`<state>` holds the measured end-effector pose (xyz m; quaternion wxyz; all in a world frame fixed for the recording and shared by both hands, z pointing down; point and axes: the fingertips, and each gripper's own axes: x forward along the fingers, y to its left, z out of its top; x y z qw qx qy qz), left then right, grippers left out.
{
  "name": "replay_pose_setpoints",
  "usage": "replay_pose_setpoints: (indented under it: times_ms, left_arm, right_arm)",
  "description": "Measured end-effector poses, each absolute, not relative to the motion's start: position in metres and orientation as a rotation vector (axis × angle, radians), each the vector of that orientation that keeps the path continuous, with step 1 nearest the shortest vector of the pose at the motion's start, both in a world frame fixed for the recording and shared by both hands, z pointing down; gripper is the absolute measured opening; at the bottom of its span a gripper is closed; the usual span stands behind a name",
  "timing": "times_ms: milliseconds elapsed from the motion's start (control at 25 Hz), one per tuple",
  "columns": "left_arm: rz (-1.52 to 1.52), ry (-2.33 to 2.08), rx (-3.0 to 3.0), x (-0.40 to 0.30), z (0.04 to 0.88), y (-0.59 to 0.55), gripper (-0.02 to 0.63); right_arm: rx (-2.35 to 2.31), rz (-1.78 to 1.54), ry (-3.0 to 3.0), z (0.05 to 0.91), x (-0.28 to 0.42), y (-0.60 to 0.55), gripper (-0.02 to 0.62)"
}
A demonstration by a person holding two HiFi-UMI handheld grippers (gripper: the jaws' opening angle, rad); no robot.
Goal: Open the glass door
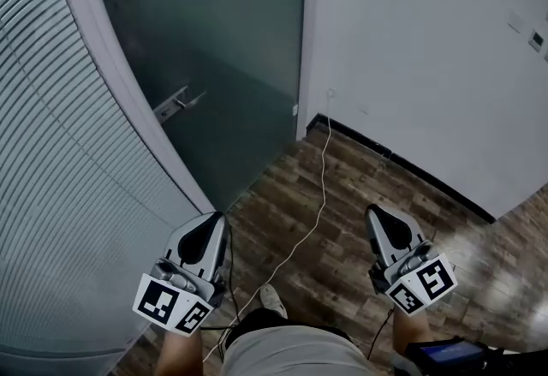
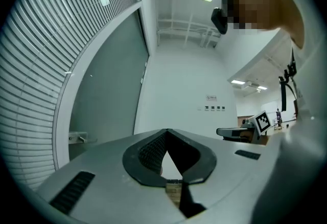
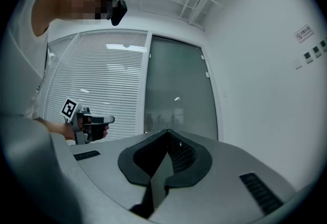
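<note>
The frosted glass door stands ahead, closed, with a metal lever handle near its left edge. The door and its handle also show in the left gripper view, and the door fills the middle of the right gripper view. My left gripper hangs low, well short of the handle, tips together and holding nothing. My right gripper is level with it to the right, also shut and empty. Both point toward the door.
A curved wall of white slatted blinds runs along the left beside the door frame. A white wall with black skirting lies to the right. A thin white cable trails over the wooden floor between the grippers.
</note>
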<state>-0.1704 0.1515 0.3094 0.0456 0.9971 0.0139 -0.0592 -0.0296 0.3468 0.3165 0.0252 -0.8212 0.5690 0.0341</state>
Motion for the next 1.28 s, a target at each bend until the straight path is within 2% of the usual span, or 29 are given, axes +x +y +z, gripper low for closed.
replay_pose_setpoints:
  times_ms: [360, 600, 880, 1280]
  left_arm:
    - [-0.19, -0.091, 3.087, -0.144, 0.323, 0.044, 0.0]
    - [-0.177, -0.199, 3.068, -0.147, 0.309, 0.011, 0.0]
    - [-0.183, -0.368, 3.046, -0.134, 0.327, -0.037, 0.0]
    - [-0.176, -0.664, 2.995, -0.056, 0.322, -0.088, 0.0]
  right_arm:
    - [-2.443, 0.132, 1.835, 0.319, 0.013, 0.223, 0.0]
    - [-2.298, 0.12, 1.869, 0.294, 0.024, 0.178, 0.0]
    - [-2.121, 0.091, 1.995, 0.308, 0.055, 0.1, 0.0]
    - [-1.874, 0.049, 2.294, 0.313, 0.139, -0.005, 0.0]
